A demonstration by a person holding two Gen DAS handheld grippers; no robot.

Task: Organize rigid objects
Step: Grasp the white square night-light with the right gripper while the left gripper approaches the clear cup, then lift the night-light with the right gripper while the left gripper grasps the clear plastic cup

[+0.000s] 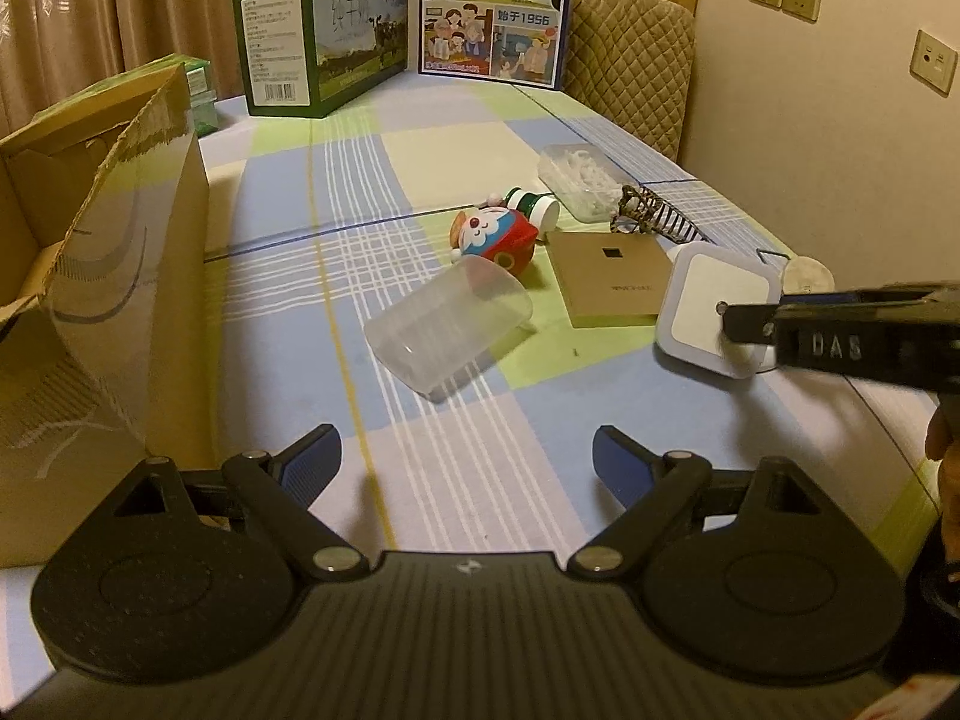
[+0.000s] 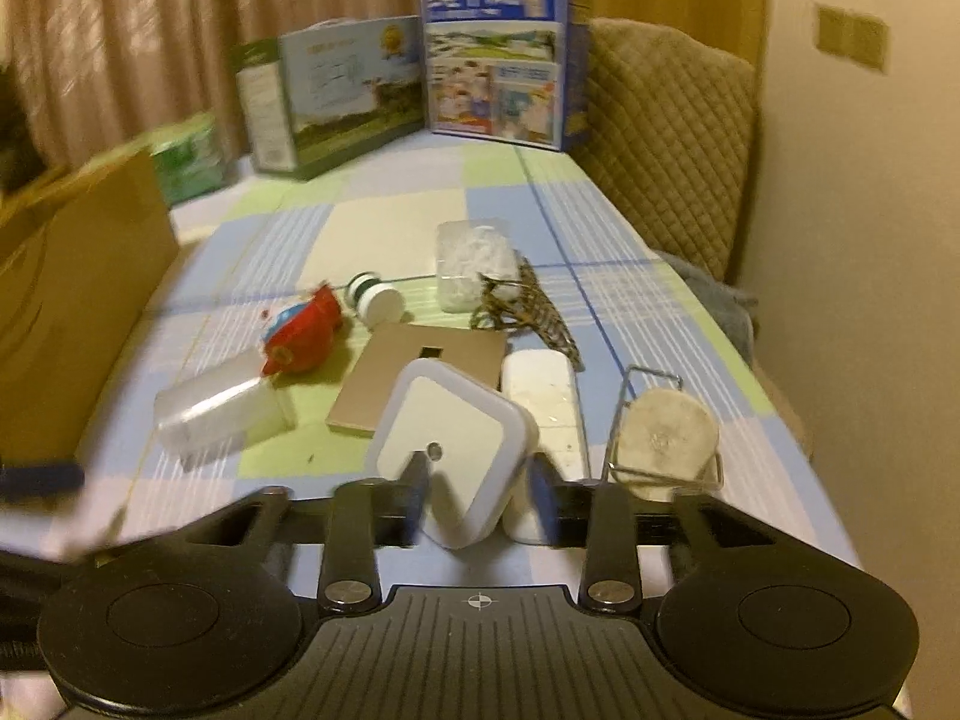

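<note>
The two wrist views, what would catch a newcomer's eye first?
Probably the white square device close up between the fingers of the right hand-held gripper. Next, the red cartoon toy mid-table, behind a clear plastic container lying on its side on the checked cloth. At the left edge stands an open cardboard box.

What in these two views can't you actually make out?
- Cardboard box contents: left wrist view, its wall hides them.
- White block behind the square white device: right wrist view, partly covered.
- Blue carton top: cut off by the frame edge.
- Carton print: blurred in the right wrist view.
</note>
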